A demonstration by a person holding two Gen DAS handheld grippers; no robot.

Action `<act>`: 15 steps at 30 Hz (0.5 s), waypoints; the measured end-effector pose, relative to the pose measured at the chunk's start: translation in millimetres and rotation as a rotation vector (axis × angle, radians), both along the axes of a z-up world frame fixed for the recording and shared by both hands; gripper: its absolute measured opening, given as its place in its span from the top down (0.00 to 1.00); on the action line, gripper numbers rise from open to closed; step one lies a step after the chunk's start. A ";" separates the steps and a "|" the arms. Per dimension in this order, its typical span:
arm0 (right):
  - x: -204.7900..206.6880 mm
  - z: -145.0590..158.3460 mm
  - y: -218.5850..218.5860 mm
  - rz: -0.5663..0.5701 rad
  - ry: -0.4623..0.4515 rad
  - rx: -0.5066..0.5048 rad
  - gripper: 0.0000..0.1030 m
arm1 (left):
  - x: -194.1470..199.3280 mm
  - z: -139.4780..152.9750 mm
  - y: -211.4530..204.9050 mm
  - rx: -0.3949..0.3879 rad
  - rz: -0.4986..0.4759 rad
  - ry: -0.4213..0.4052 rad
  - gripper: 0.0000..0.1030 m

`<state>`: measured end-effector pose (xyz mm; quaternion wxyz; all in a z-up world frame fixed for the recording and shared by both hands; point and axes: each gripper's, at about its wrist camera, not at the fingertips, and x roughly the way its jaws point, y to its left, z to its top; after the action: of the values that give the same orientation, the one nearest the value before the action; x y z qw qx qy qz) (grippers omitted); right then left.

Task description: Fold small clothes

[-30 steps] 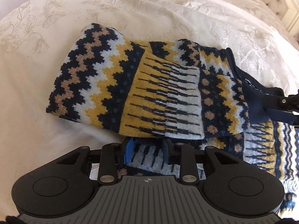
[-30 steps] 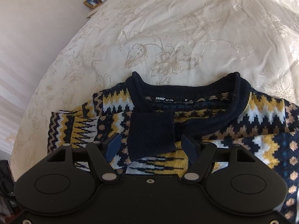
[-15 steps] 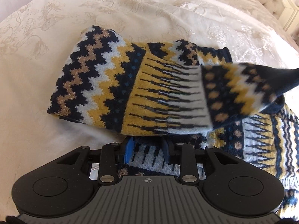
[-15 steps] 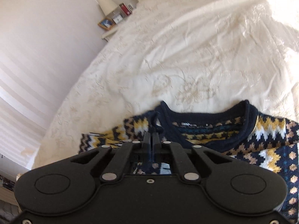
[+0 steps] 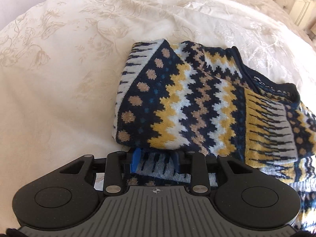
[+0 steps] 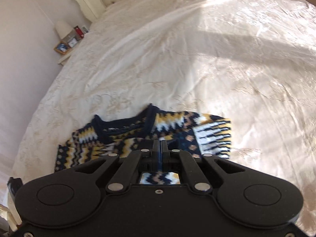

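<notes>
The sweater [image 5: 197, 106] lies on the bed [image 5: 59, 69], partly folded, with its navy neck opening [image 6: 122, 126] on the far side of the right jaws. One sleeve [image 5: 270, 130] is laid across the body of the sweater, ahead of the left jaws and to their right.

The left gripper [image 5: 156, 161] sits low at the near edge of the sweater. Its jaws stand a little apart, and a strip of knit lies between them and touches the blue pads [image 5: 135, 161]. I think it is there to pin that edge, so the sweater does not slide on the bed while the other side is moved. How hard it presses I cannot tell.

The right gripper [image 6: 160, 148] has its jaws squeezed together. A thin bit of dark cloth seems to be caught between them. It is most likely the end of the sleeve, but the spot is small and dark. The rest of the sweater is just ahead of these jaws and below them. I think the cloth is held up high so it can be carried over and laid flat on top.
</notes>
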<state>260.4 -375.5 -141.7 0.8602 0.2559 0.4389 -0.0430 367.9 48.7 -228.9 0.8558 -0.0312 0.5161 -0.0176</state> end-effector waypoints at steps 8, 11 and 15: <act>-4.9 -36.9 -13.9 -0.034 0.087 0.070 0.71 | -4.3 -1.1 4.8 0.019 -0.023 0.020 0.59; 1.6 -43.9 -8.5 -0.009 0.053 0.100 0.34 | -6.5 -0.9 4.8 0.031 -0.036 0.023 0.59; 21.0 -61.6 3.9 0.043 0.086 0.102 0.34 | -4.7 -1.9 5.1 0.027 -0.034 0.031 0.59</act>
<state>281.4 -371.6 -203.3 0.8271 0.2875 0.4827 -0.0131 363.2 53.8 -230.8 0.8475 -0.0113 0.5301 -0.0249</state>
